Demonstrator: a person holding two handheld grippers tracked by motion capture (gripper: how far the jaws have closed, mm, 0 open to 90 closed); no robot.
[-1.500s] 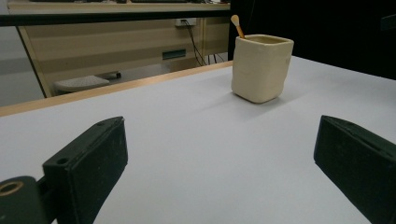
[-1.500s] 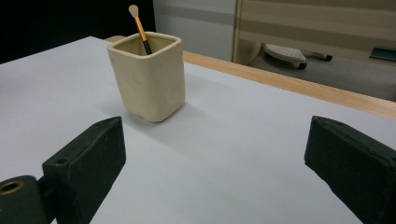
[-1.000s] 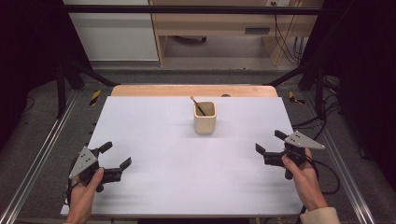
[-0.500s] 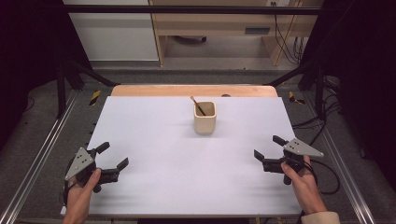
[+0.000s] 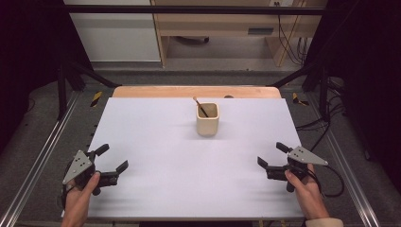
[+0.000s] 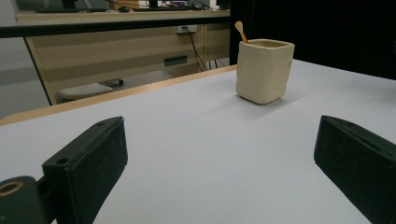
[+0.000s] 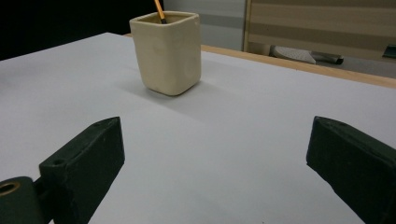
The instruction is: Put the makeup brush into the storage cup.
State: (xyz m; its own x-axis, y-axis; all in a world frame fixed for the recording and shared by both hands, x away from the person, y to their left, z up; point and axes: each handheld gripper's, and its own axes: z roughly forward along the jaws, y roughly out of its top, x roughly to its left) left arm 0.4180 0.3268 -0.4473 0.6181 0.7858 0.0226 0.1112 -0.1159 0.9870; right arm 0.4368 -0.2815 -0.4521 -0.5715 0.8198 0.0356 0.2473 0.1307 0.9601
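one cream square-sided cup (image 5: 207,119), matte, mid-surface (image 5: 156,127), holding one wooden stick (image 5: 200,107). my two tongs, left (image 5: 110,161) and right (image 5: 272,155), near of cup, well apart, both spread, empty.

A white table (image 5: 156,127) bears one cream cup (image 5: 207,119).

One cup (image 5: 207,119) stands on the worktop (image 5: 156,142) — cream, square-sided, the sole vessel there. One stick (image 5: 199,106) leans inside it, a single thin handle poking above the rim. Two tools are in hand — a left tool (image 5: 112,159) and a right tool (image 5: 271,155), one for each of the person's two hands. One worktop carries the lot
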